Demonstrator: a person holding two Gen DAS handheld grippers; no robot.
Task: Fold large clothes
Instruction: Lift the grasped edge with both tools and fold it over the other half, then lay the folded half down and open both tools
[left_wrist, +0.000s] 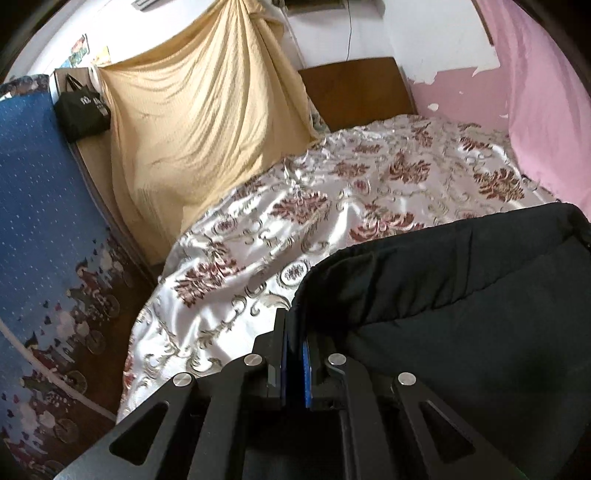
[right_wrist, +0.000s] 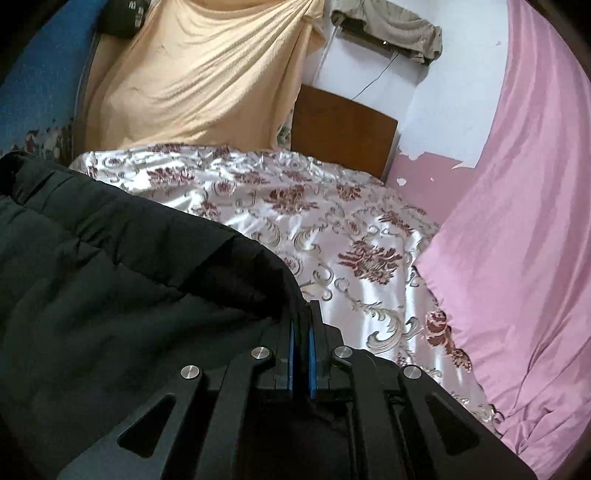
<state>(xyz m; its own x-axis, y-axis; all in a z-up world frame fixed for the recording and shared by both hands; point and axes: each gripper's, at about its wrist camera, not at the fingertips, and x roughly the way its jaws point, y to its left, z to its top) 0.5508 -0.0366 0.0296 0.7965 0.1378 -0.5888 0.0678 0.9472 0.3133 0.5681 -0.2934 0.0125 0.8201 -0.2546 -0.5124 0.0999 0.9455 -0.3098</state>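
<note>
A large black padded garment (left_wrist: 461, 288) hangs over the bed between my two grippers; it also fills the left of the right wrist view (right_wrist: 110, 266). My left gripper (left_wrist: 295, 328) is shut on the garment's left edge, with black cloth pinched between the blue pads. My right gripper (right_wrist: 302, 321) is shut on the garment's right edge in the same way. The garment sags between them above the white floral bedspread (left_wrist: 295, 221), which also shows in the right wrist view (right_wrist: 332, 221).
A yellow cloth (left_wrist: 207, 110) hangs at the head of the bed, beside a brown wooden headboard (left_wrist: 354, 88). A pink sheet (right_wrist: 517, 221) drapes along the right. A blue patterned fabric (left_wrist: 44, 184) and a black bag (left_wrist: 81, 107) are at the left.
</note>
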